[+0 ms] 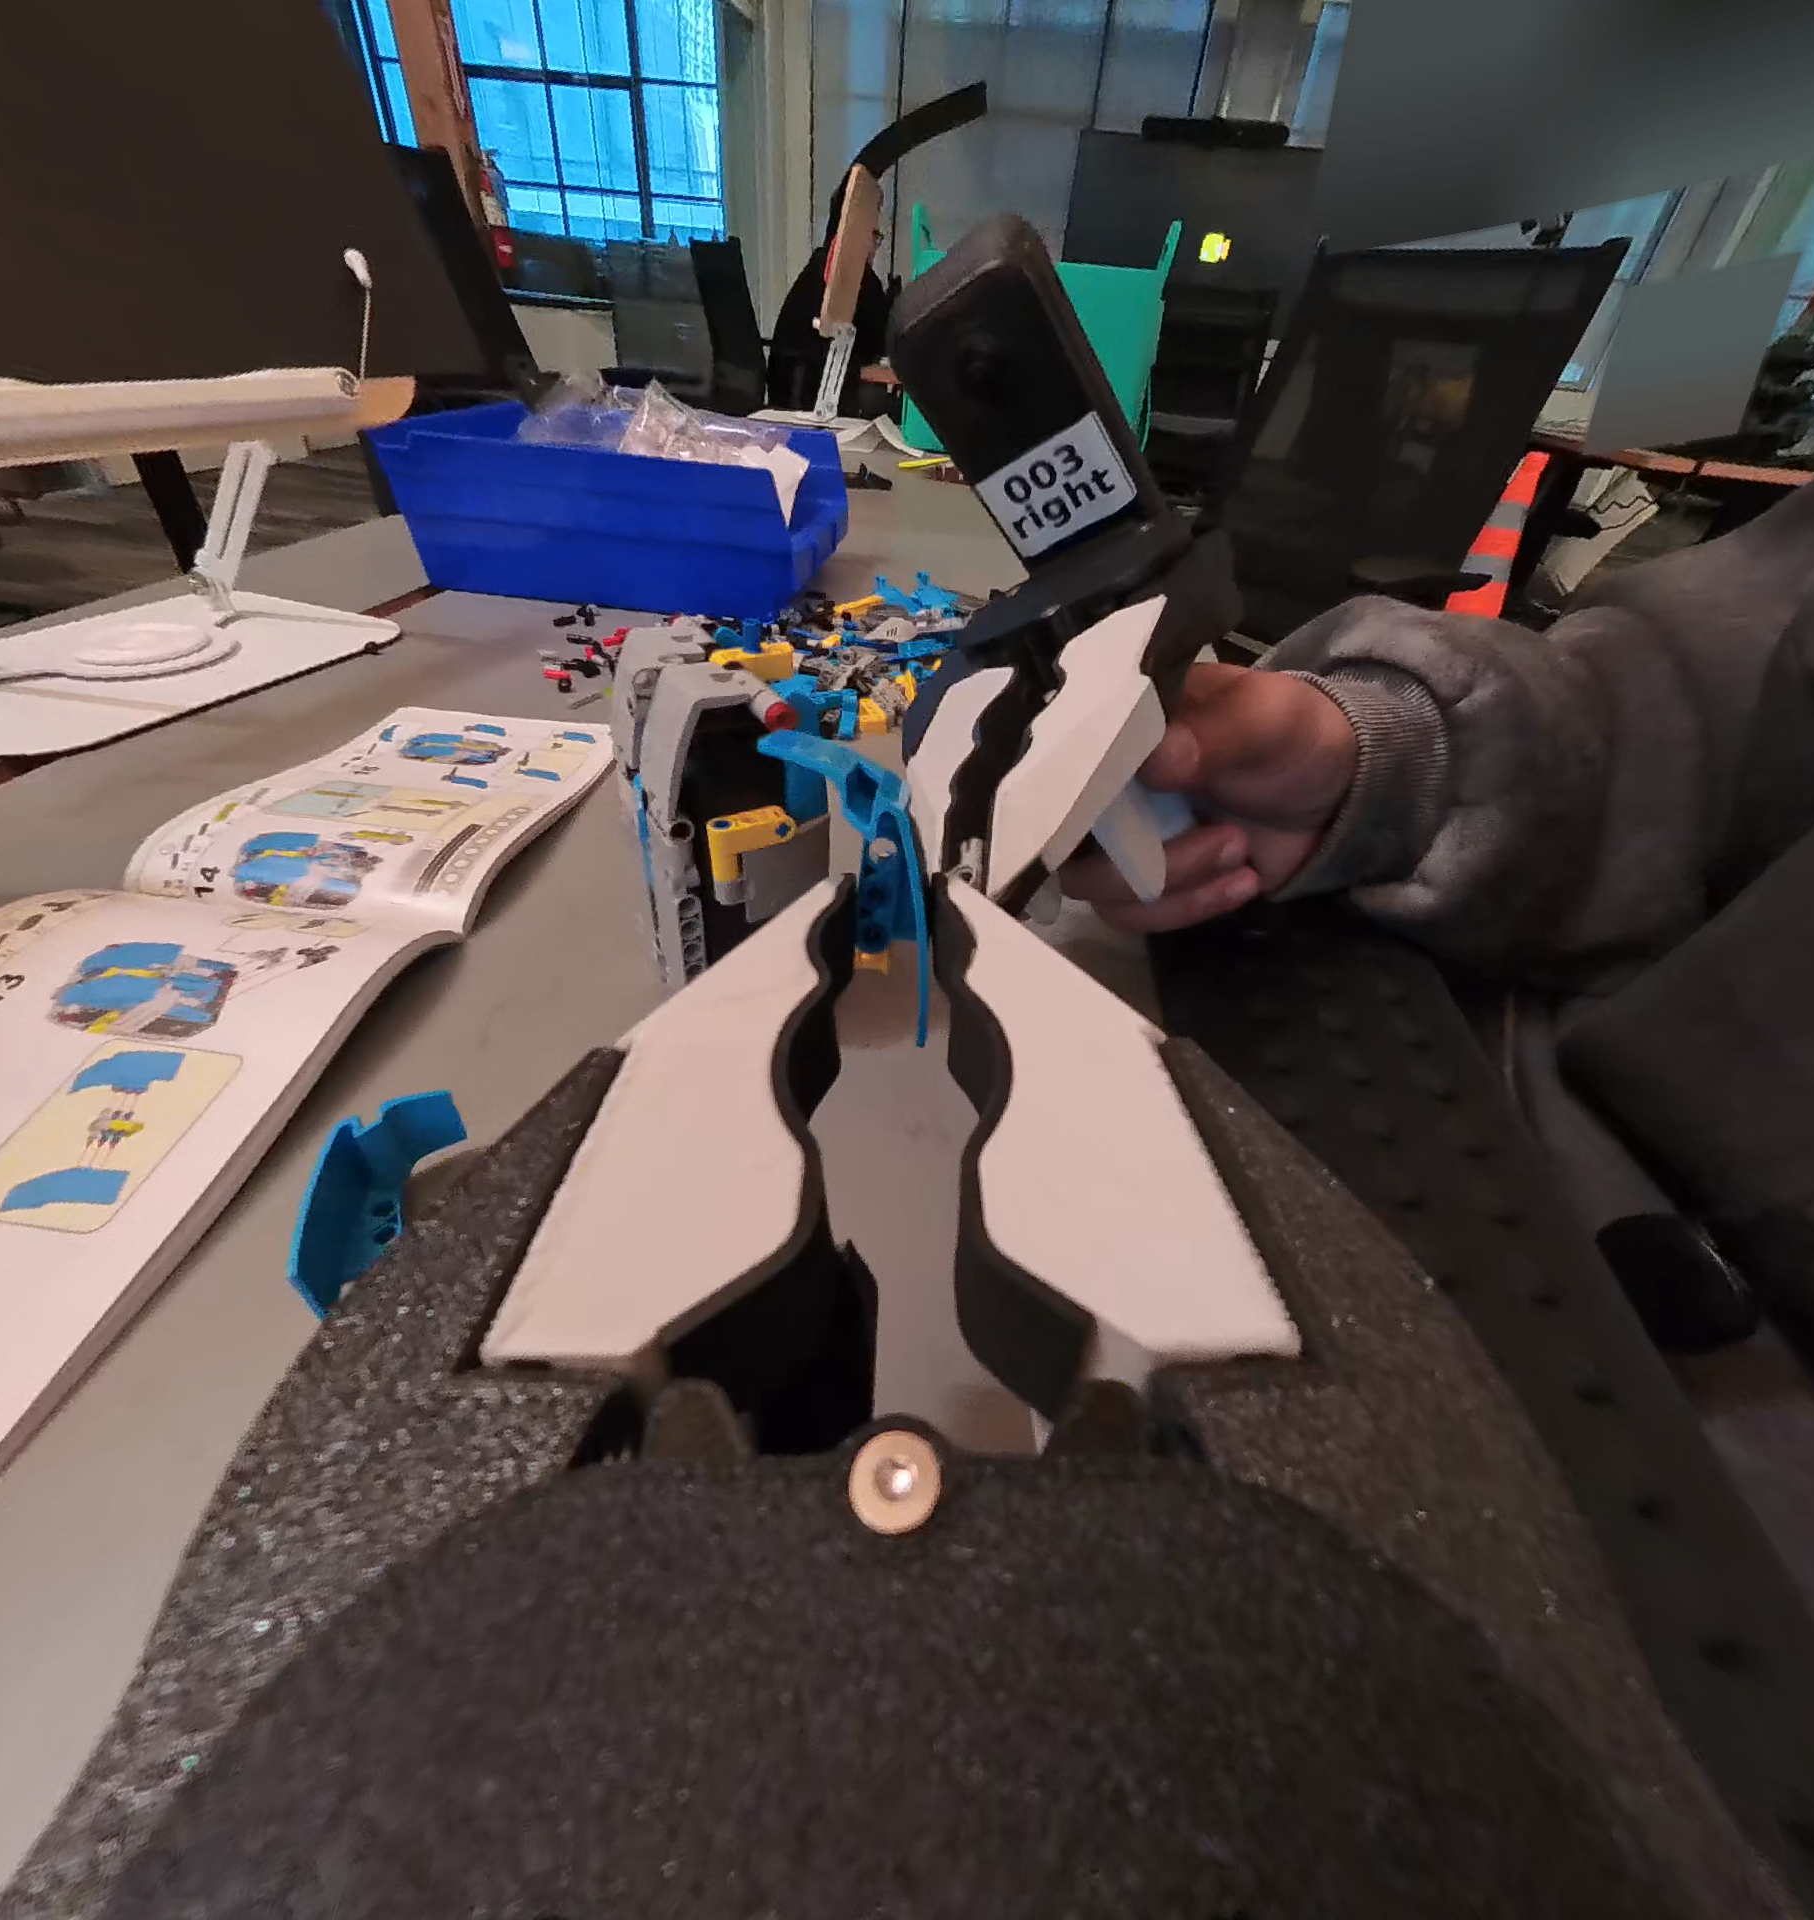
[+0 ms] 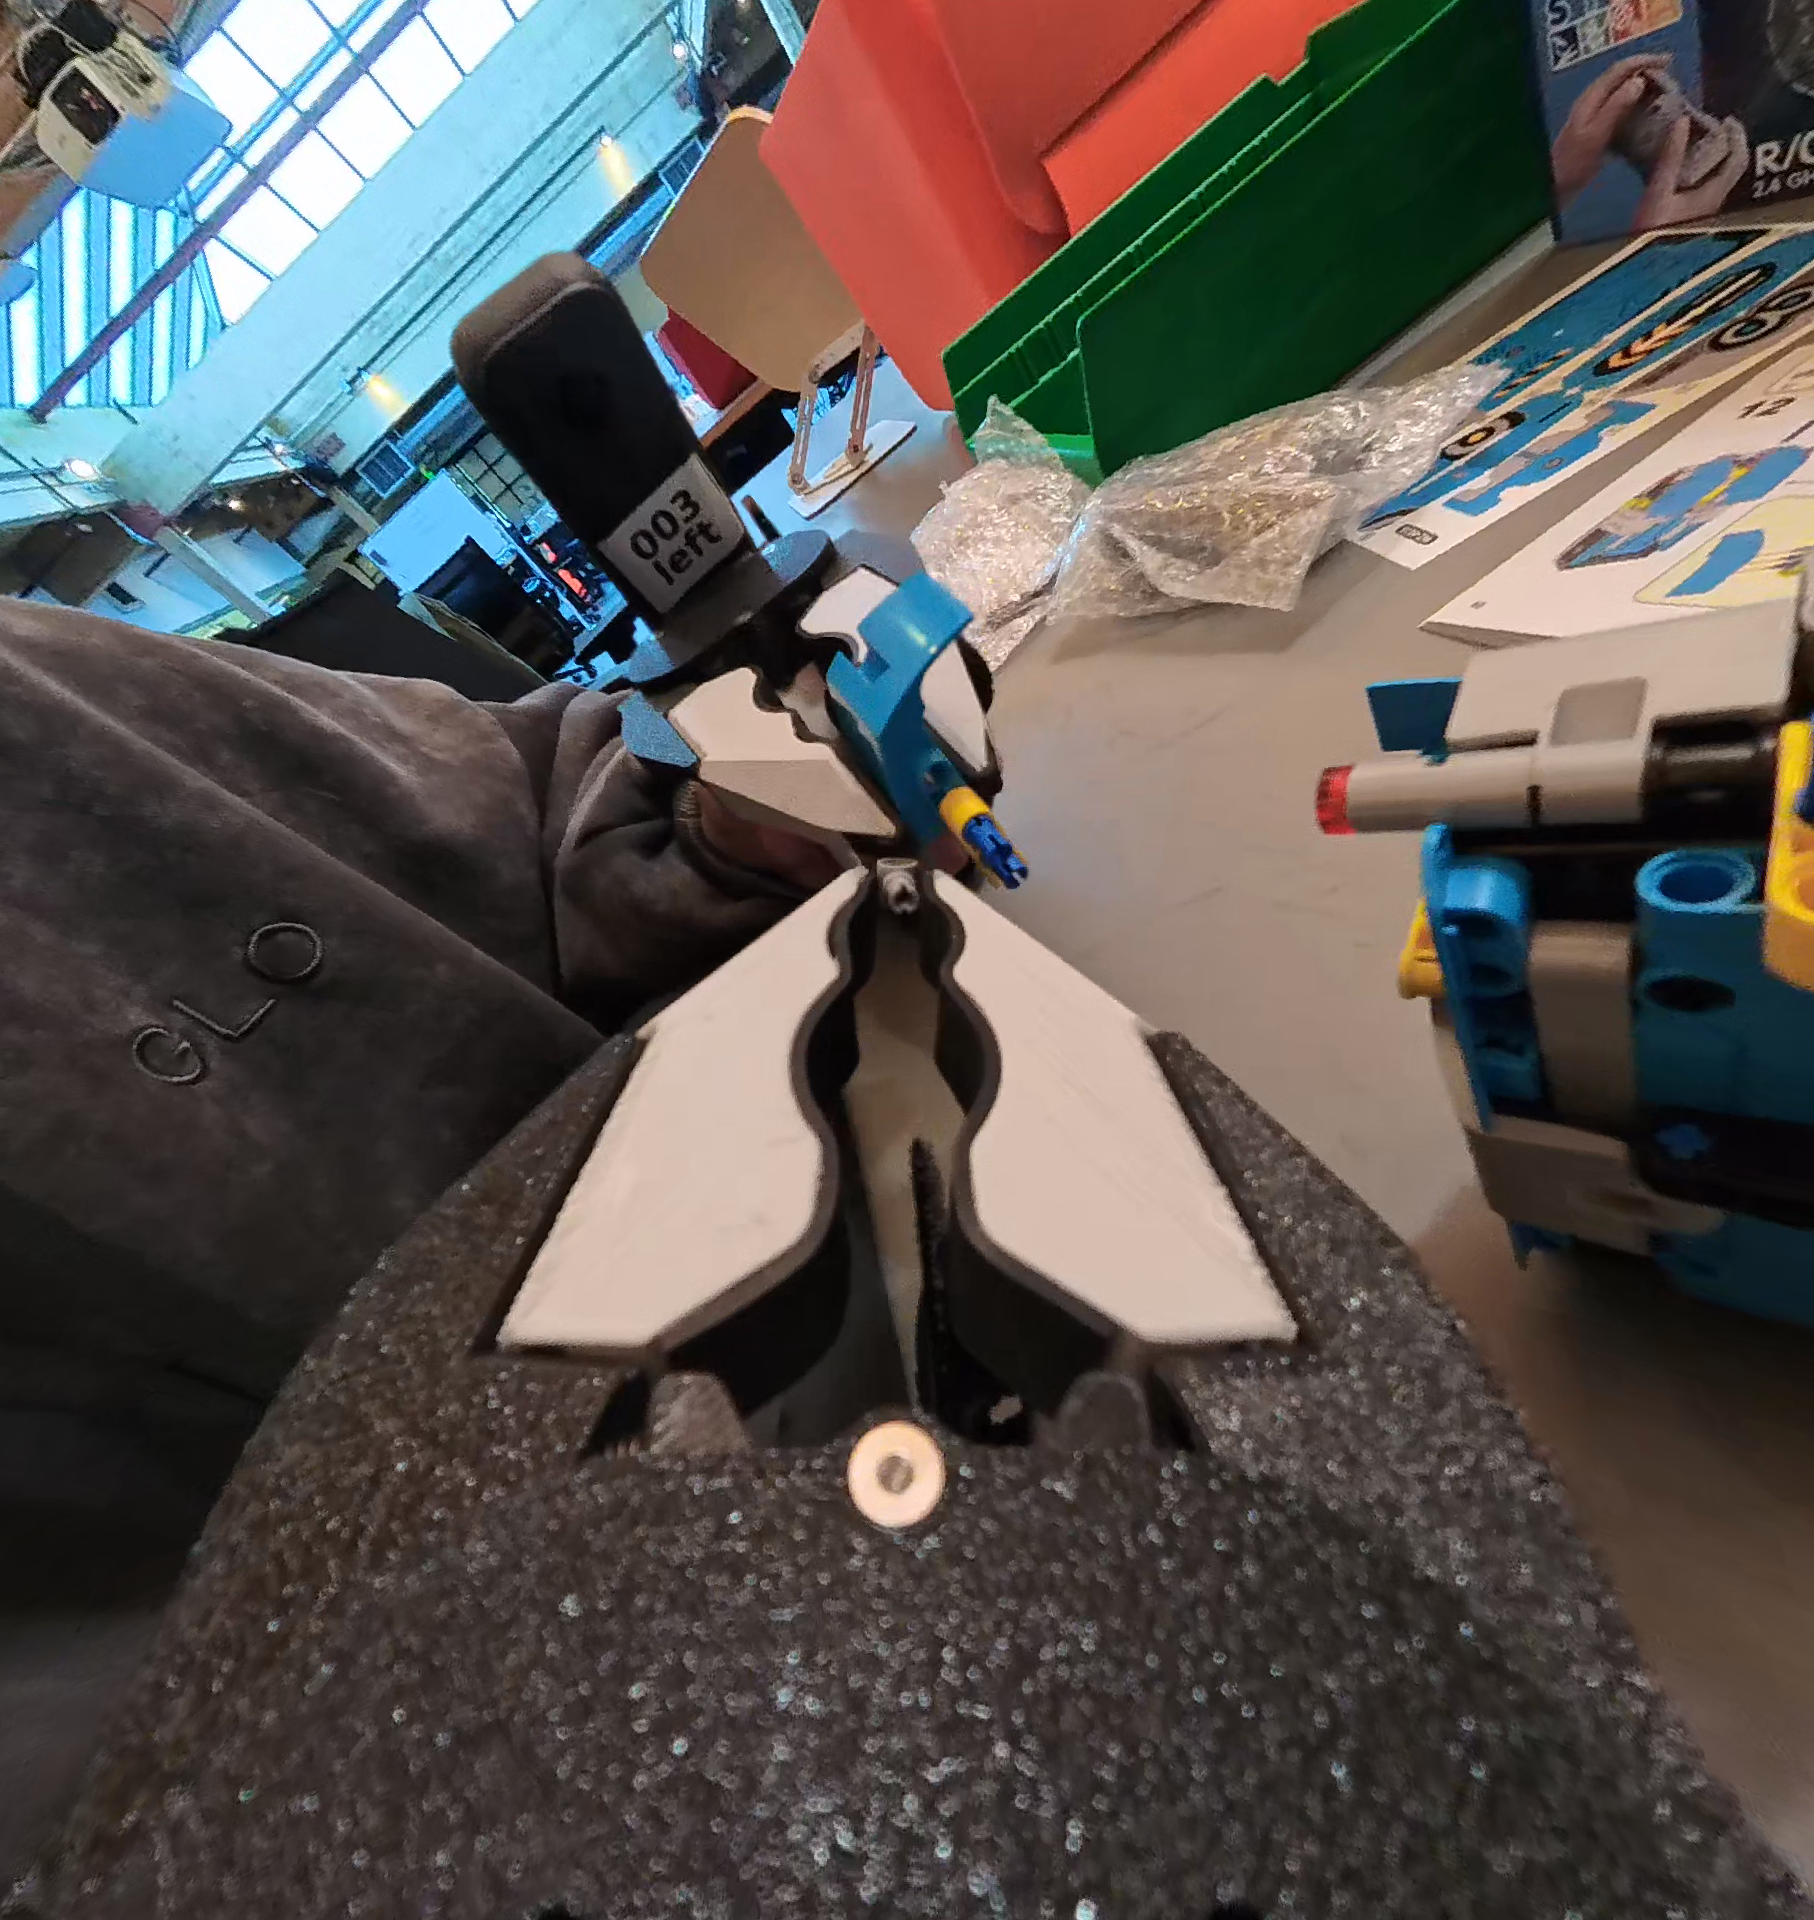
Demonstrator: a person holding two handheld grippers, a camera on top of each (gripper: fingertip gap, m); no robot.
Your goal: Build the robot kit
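Left tool (image 1: 887, 894), jaws narrow, clamps a curved blue plastic panel (image 1: 887, 831) carrying a yellow-and-blue pin (image 2: 976, 816); right tool (image 2: 898, 883), nearly closed, pinches a small grey connector (image 2: 898, 891) just beside that pin. Behind stand a part-built grey, blue and yellow brick model (image 1: 695, 790), an open instruction booklet (image 1: 259, 935) and a blue bin (image 1: 612, 509) on the grey bench (image 1: 529, 997)

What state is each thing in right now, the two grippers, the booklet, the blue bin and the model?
Left gripper: shut on blue curved panel.
Right gripper: shut on small grey pin.
Instruction booklet: lying open.
Blue bin: holds clear bags.
Brick model: part-built, standing on table.
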